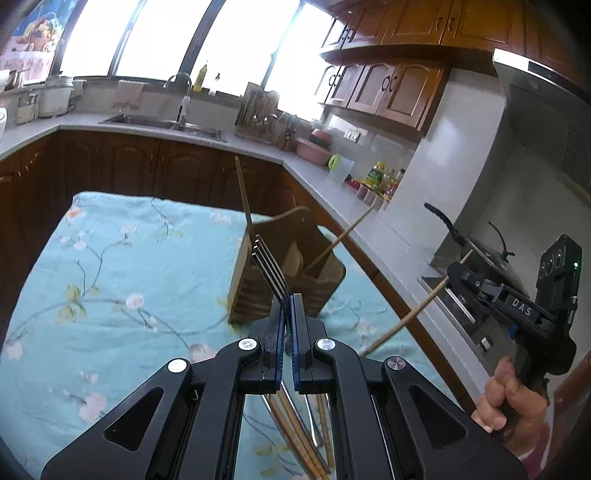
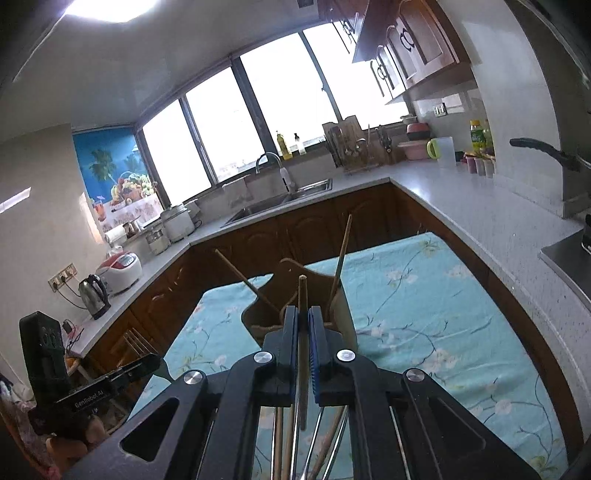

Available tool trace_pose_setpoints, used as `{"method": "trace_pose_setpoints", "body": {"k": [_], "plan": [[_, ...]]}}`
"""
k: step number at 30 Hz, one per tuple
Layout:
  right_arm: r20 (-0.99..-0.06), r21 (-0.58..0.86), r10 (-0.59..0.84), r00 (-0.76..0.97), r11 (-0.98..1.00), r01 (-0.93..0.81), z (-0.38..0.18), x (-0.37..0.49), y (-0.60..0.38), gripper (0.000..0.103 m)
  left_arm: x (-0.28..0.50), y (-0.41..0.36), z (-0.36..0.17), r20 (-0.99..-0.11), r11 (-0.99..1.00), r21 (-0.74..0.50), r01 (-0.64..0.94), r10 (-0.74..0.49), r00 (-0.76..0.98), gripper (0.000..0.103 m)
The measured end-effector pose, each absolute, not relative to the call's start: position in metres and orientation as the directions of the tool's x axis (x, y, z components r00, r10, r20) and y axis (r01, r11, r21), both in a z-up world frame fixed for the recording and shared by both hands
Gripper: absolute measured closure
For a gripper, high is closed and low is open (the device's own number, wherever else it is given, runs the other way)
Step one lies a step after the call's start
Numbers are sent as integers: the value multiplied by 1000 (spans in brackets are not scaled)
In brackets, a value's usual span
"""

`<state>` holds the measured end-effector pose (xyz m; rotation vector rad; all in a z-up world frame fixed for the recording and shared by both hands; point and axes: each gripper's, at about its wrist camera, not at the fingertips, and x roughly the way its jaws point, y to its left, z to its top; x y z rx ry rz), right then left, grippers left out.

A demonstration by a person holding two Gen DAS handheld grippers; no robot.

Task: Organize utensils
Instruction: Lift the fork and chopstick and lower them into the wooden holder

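Fork (image 1: 270, 268), stiff and slick, sits clamped at its neck in left gripper (image 1: 287, 310) just short of wooden caddy (image 1: 314, 275); right gripper (image 2: 303, 325) pinches a light chopstick (image 2: 303, 332) mid-shaft.

Daylight pours in through the windows (image 1: 236, 40) at the top of the left wrist view, blown out to plain white with no detail behind the glass. In the right wrist view a ceiling light (image 2: 107, 7) glares at the upper left. Both pictures are sharp in the middle. Fisheye distortion bends the cabinets (image 1: 402, 92) and countertop edges, and black vignetting fills the corners. The lower cabinet fronts lie in dim shadow.
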<state>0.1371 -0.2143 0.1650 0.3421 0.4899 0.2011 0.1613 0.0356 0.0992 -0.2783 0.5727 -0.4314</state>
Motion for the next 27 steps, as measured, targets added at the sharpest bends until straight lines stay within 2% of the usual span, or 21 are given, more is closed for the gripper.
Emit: {"method": "trace_pose_setpoints", "body": {"k": [8, 19, 24, 27], "plan": [[-380, 362, 255, 889, 926, -111, 188, 151, -221, 97, 184, 33, 129, -402, 879, -340, 334, -457, 793, 101], [-271, 354, 217, 938, 928, -112, 231, 198, -228, 97, 253, 22, 164, -330, 878, -337, 340, -448, 831, 101], [-283, 354, 202, 937, 930, -94, 224, 225, -230, 97, 286, 14, 156, -324, 881, -345, 325, -436, 839, 101], [-323, 356, 187, 928, 932, -64, 204, 243, -230, 97, 300, 8, 137, -345, 883, -352, 311, -432, 834, 101]]}}
